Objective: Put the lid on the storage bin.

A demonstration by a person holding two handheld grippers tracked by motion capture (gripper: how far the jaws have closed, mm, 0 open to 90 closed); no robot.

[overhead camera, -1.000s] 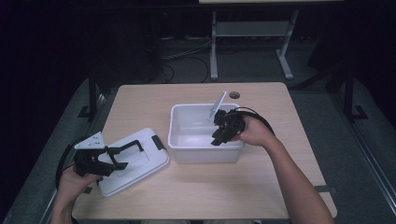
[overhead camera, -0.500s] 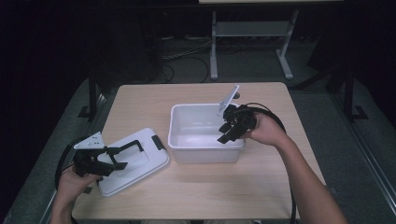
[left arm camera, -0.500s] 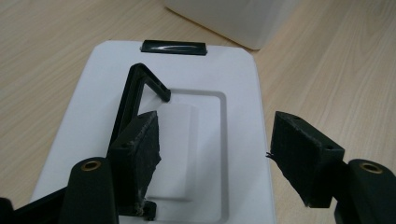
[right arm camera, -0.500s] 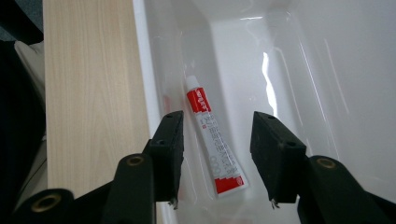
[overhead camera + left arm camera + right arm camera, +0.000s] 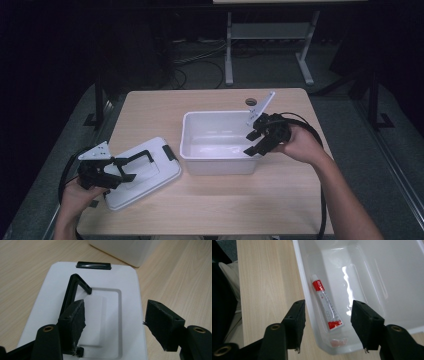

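Now the right tongs [image 5: 257, 139] have lifted back from the white bin [image 5: 192, 145] interior to its near right rim; their jaws have just been opening and stand spread, nothing between them. Below and ahead of them, a white tube [image 5: 326, 305] with red ends lies flat against the bin's side wall. The left tongs [image 5: 131, 168], unmoved, hover spread over the white lid [image 5: 125, 285] on the counter [image 5: 225, 210], beside its raised black handle [image 5: 75, 287].
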